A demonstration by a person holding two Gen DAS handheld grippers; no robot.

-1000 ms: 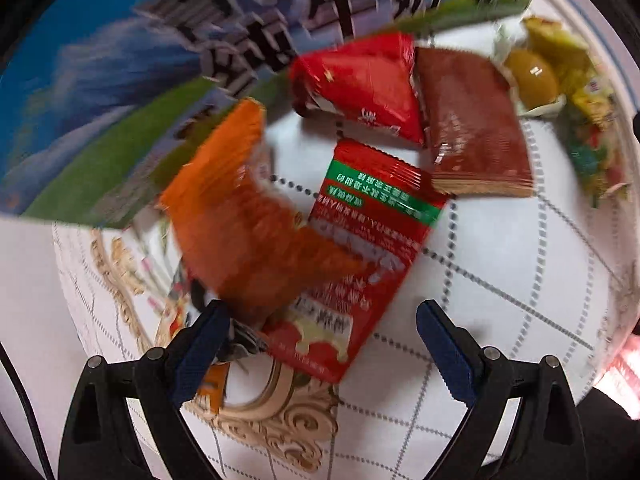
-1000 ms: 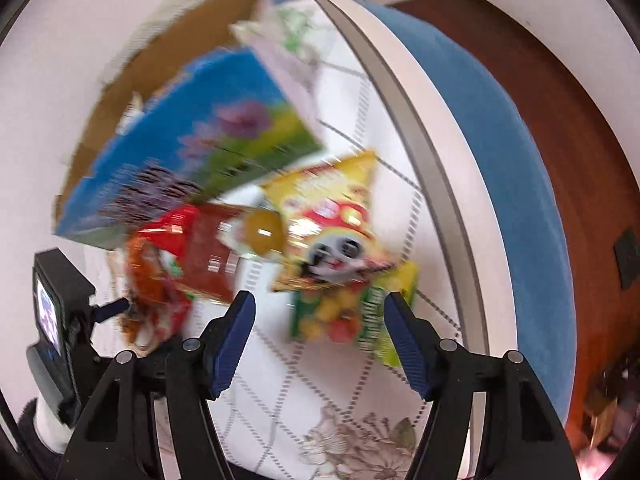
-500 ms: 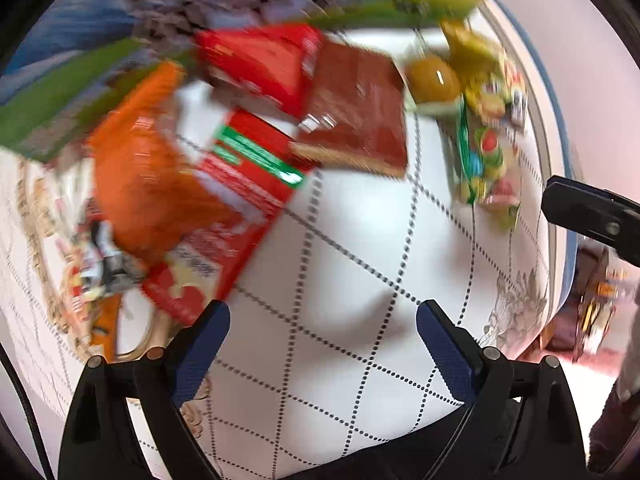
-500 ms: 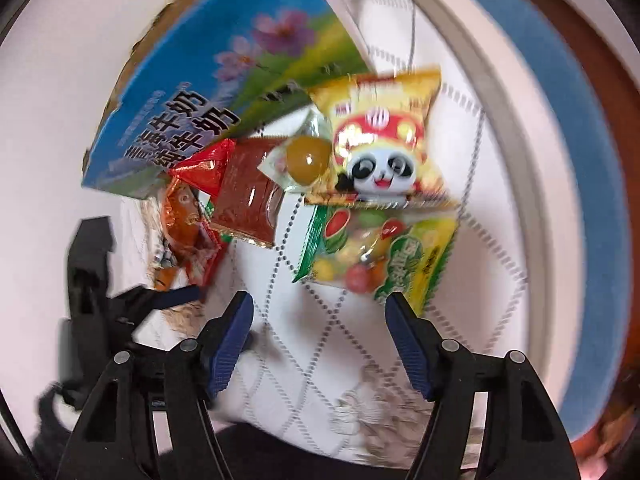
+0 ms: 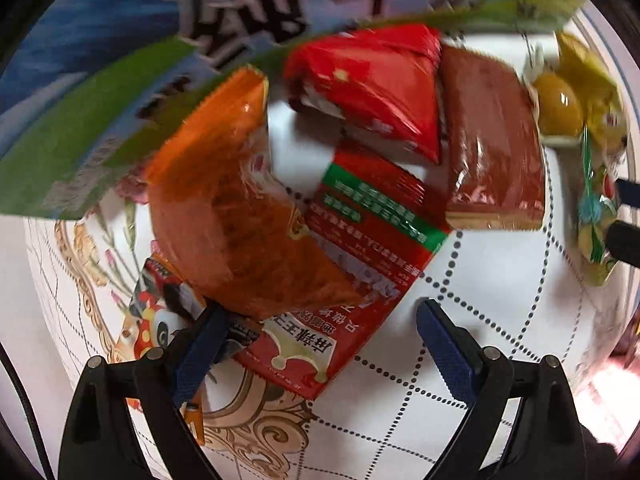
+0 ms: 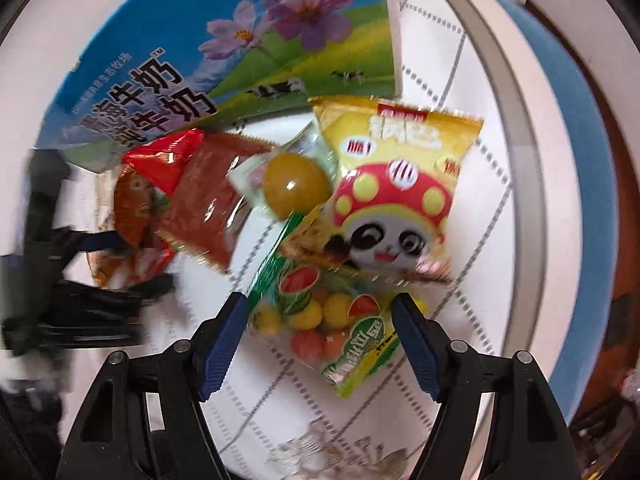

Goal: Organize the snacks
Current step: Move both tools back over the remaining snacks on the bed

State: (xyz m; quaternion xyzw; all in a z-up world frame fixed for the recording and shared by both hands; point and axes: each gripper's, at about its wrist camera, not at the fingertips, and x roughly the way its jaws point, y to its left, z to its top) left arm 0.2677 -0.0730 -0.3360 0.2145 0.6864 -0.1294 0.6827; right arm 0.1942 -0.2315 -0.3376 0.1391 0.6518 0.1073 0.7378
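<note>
My left gripper (image 5: 324,344) points down at the table, open, with the lower end of a red packet with a green band (image 5: 360,264) lying between its pads, not pinched. An orange packet (image 5: 224,216) lies partly over it, and a small panda packet (image 5: 154,316) sits by the left fingertip. My right gripper (image 6: 320,340) hangs over a bag of fruit candy (image 6: 332,320). Its jaws are opening, the bag lies between them, and the pads do not press on it. A yellow panda packet (image 6: 400,184) overlaps the candy bag's far end.
A blue and green milk carton box (image 6: 240,48) stands behind the snacks. A red triangular packet (image 5: 372,80), a brown packet (image 5: 496,148) and a yellow jelly (image 6: 294,184) lie before it. The patterned round table (image 6: 472,128) ends at a rim on the right.
The left wrist view swung right off the red and orange packets, then came back over them. The right gripper dropped closer onto the candy bag and its jaws spread wider.
</note>
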